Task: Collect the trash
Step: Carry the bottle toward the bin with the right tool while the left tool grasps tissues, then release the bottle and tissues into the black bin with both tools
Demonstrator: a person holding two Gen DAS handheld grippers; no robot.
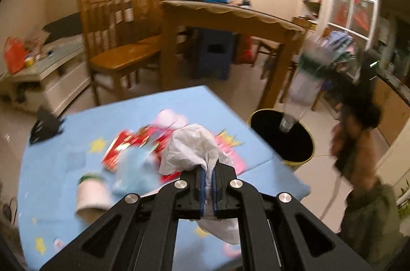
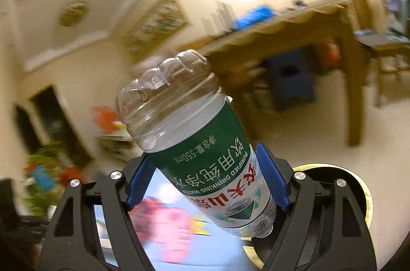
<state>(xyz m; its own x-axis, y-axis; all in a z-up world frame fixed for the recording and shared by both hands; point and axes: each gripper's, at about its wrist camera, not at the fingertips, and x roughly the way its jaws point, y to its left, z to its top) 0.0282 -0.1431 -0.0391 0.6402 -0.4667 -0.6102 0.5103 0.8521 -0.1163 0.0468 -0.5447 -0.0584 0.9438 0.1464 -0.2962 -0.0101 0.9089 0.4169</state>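
Note:
My left gripper is shut on a crumpled white tissue, held just above the blue play mat. On the mat below lie red wrappers, a tipped paper cup, a pale blue wrapper and a pink wad. My right gripper is shut on a clear plastic water bottle with a green label. The bottle hangs cap down over a black bin with a gold rim beside the mat.
A wooden dining table and chairs stand behind the mat, with a blue stool under the table. A low white cabinet runs along the left wall. A black object lies at the mat's left corner. The person's hand and sleeve are right of the bin.

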